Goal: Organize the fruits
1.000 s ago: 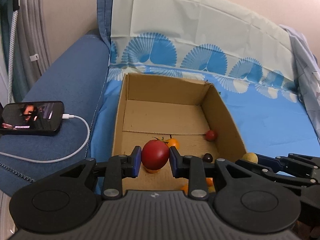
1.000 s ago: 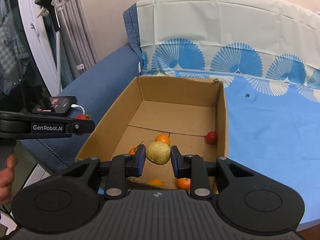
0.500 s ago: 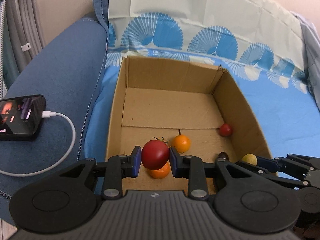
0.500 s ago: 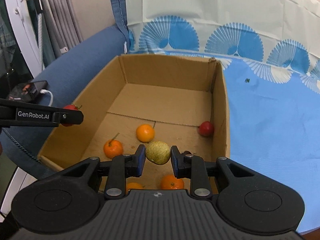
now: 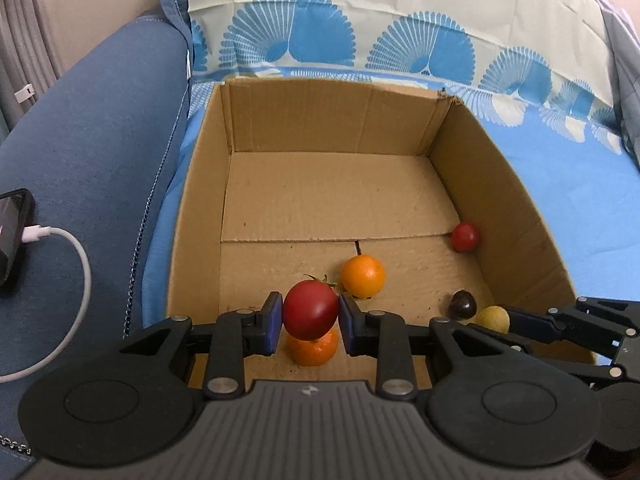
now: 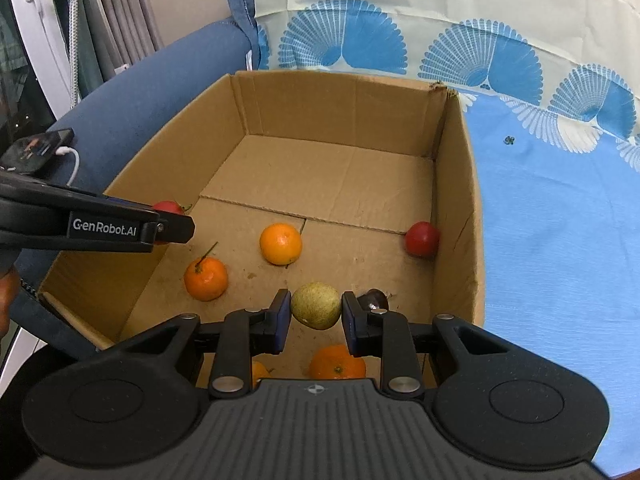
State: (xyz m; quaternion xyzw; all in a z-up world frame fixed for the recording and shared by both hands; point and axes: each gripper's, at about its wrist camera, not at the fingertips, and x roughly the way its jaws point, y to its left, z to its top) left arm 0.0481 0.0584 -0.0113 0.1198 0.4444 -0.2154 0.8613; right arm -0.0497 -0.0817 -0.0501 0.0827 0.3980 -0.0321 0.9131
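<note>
My left gripper is shut on a red tomato and holds it over the near left part of an open cardboard box. My right gripper is shut on a yellow-green fruit and holds it over the box's near right part. On the box floor lie several oranges, a small red tomato by the right wall and a dark plum. The tomato in the left gripper also shows in the right wrist view.
The box stands on a blue patterned sheet over a sofa. A blue sofa arm is left of the box, with a phone and its white cable on it. Curtains hang at the far left.
Both grippers have moved forward and down over the box with their fruits still held. The box interior now fills more of both views.
</note>
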